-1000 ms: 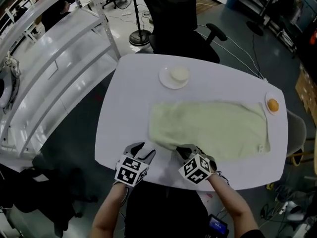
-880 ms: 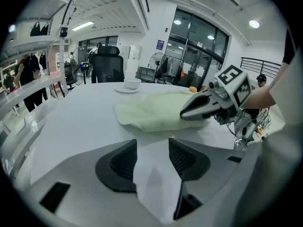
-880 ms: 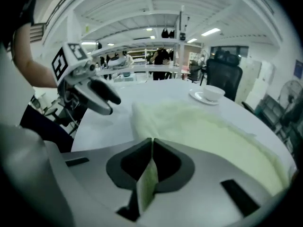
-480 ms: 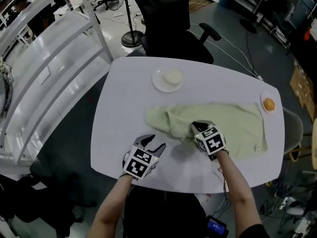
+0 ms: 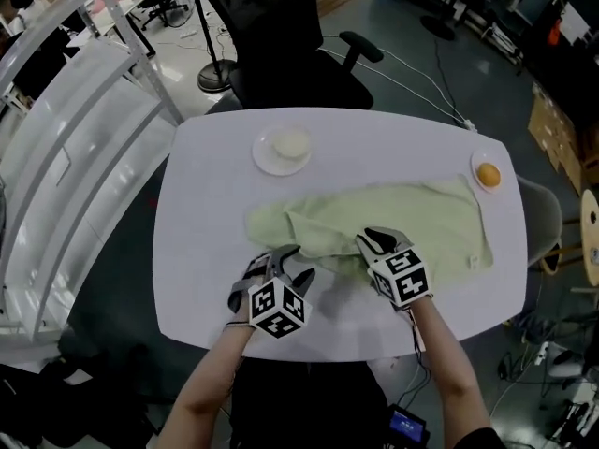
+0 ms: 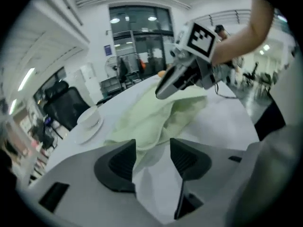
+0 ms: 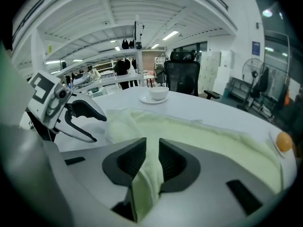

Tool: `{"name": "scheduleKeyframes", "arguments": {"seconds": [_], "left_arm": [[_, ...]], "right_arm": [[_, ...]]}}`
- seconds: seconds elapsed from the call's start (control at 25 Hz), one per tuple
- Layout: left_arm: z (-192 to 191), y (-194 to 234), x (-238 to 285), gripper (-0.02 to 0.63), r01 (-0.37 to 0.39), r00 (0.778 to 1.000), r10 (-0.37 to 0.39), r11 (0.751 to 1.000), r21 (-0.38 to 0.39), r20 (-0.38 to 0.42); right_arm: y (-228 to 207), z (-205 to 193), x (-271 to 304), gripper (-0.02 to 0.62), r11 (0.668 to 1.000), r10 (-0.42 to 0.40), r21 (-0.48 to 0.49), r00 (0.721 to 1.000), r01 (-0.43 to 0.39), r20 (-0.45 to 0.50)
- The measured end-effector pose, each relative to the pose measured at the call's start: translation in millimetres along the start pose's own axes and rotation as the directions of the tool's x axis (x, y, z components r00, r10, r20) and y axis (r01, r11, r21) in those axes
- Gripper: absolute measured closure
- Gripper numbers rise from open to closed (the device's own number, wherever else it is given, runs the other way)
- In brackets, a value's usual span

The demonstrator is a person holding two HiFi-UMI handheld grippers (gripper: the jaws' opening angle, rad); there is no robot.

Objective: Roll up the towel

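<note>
A pale green towel (image 5: 412, 218) lies spread across the white table (image 5: 206, 204), its near-left part bunched into a raised fold (image 5: 318, 237). My right gripper (image 5: 372, 242) sits at that fold. In the right gripper view a strip of towel (image 7: 149, 174) still runs between the jaws, which have just been opening, and the right gripper (image 7: 152, 148) stands open around it. My left gripper (image 5: 288, 262) is open just short of the towel's near edge. Its jaws frame the towel's tip (image 6: 142, 148) without pressing on it in the left gripper view (image 6: 152, 148).
A white saucer with a cup (image 5: 283, 148) stands at the table's far side, and an orange on a small dish (image 5: 487, 174) at the far right corner. A black office chair (image 5: 290, 54) is behind the table. A white rack (image 5: 75, 157) stands to the left.
The right gripper has carried the towel's near edge away from the table's front edge, folding it over. The left gripper has moved right toward the towel. The right jaws have parted slightly.
</note>
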State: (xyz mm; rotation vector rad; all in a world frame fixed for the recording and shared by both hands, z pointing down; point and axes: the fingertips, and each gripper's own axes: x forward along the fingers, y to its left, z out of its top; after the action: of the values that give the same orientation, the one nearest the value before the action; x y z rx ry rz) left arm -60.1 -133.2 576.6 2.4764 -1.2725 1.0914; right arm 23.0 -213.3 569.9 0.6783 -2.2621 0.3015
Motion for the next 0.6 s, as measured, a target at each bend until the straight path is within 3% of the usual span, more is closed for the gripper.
{"name": "scheduleKeyframes", "arguments": {"seconds": [0.08,0.16,0.28,0.36,0.6], "left_arm": [[1,-7,9,0.354,0.019,0.999,-0.014,0.986,0.163,-0.032],[-2,-11,20,0.355,0.041,0.997,-0.019,0.952,0.303,-0.074],[-9,-8,33,0.44,0.055,0.992,0.001,0.893,0.447,-0.123],[-5,-6,33,0.525,0.069,0.992,-0.011,0.879,0.472,-0.124],[4,-18,-3,0.541,0.2,0.979,-0.16,0.884,0.423,-0.127]], "right_arm": [[-3,-6,-13,0.503,1.0,-0.022,0.022,1.0,0.022,0.007],[-5,-12,-26,0.503,0.998,-0.048,0.039,0.999,0.048,0.015],[-7,-21,-45,0.503,0.994,-0.091,0.06,0.996,0.089,0.022],[-7,-30,-58,0.503,0.991,-0.116,0.071,0.993,0.115,0.017],[9,-61,-83,0.503,0.984,-0.143,0.102,0.99,0.144,-0.017]]}}
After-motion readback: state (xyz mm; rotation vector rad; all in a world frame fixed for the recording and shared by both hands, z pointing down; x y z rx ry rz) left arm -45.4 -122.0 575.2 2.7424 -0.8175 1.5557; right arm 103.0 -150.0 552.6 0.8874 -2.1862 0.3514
